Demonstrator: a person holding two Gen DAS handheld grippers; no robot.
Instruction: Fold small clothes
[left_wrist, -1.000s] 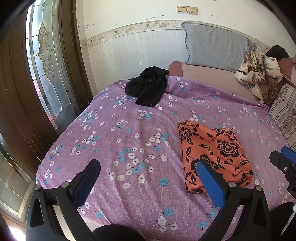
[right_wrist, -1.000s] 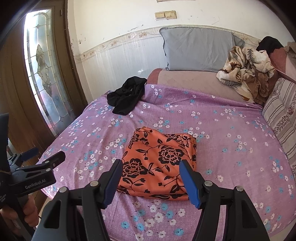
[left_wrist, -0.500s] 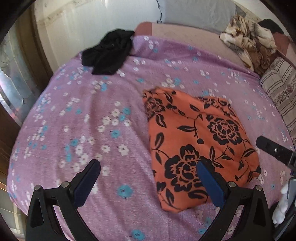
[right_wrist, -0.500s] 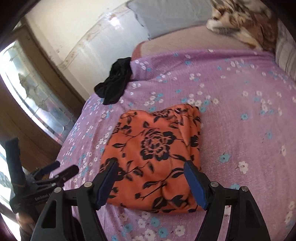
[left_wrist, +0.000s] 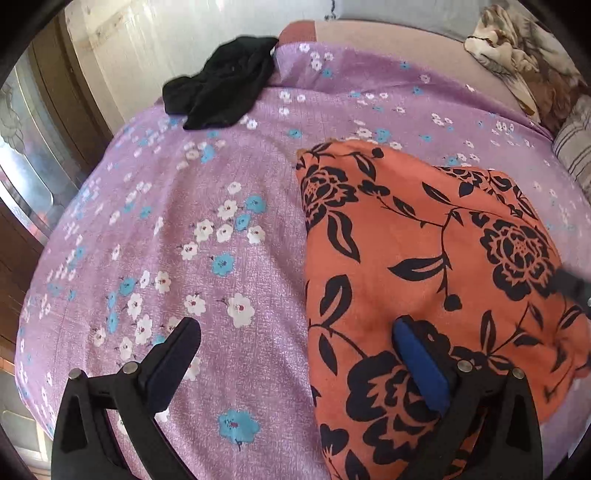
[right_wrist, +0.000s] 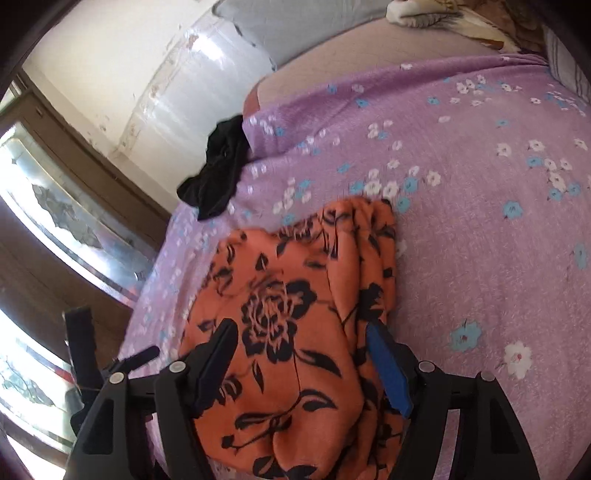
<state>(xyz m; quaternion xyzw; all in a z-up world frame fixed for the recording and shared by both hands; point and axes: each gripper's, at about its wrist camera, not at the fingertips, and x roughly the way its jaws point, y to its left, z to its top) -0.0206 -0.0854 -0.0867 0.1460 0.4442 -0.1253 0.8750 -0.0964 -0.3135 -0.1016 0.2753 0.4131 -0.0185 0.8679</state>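
- The orange cloth (left_wrist: 424, 258) lay on the bed (left_wrist: 221, 229), right of centre in the left view, already folded into a rough pad with a bunched edge at its far side.
- The left claw (left_wrist: 299, 339) hung low over the cloth's near left edge, jaws wide apart: one finger over the bare purple cover, the other over the print. It gripped nothing. Straddling the edge like that looked like lining up to pinch that side.
- The right claw (right_wrist: 301, 336) stood over the cloth's near right part, both fingers above the fabric. Its jaws had just been closing a little yet stood well apart, with cloth beneath them and no pinch visible.
- Both claws sat at the near end, probably to lift it and fold it toward the far end.
- A black garment (left_wrist: 221, 92) lay crumpled at the far left corner, well apart from the orange one, likely waiting its turn.
- No containers were in view; a patterned bundle (left_wrist: 517, 48) sat far right by the pillows.
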